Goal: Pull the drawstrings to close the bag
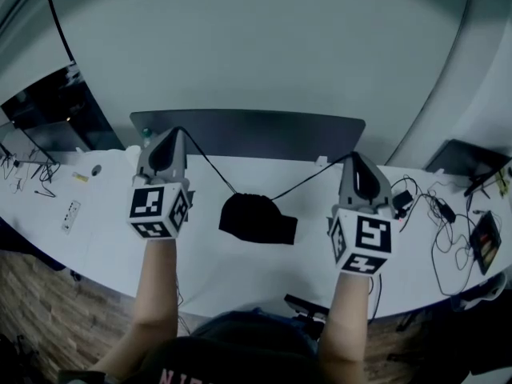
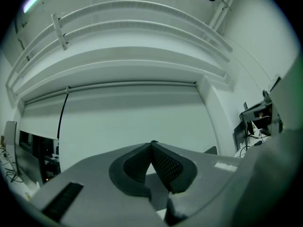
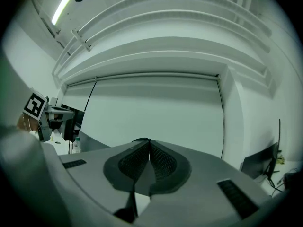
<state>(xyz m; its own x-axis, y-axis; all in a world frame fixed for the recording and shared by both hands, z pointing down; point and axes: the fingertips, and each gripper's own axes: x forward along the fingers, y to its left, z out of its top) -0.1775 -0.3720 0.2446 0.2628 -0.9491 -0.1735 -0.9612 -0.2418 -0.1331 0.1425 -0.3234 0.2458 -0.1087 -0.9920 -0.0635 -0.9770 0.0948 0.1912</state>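
A small black drawstring bag (image 1: 256,218) lies on the white table (image 1: 104,246) between my two grippers. Its left drawstring (image 1: 210,162) runs taut up to the tip of my left gripper (image 1: 178,132), whose jaws are shut on it. The right drawstring (image 1: 308,181) runs taut to my right gripper (image 1: 353,157), also shut on its cord. In the left gripper view the left gripper (image 2: 152,145) shows closed pads meeting at the tip. In the right gripper view the right gripper (image 3: 148,143) is closed with a bit of black cord (image 3: 138,139) at its tip. The bag is hidden in both gripper views.
A dark panel (image 1: 248,130) stands along the table's far edge. Tangled cables (image 1: 444,222) and a tablet (image 1: 486,238) lie at the right end. A remote (image 1: 70,214) and small items lie at the left. A bottle (image 3: 76,145) stands at the left in the right gripper view.
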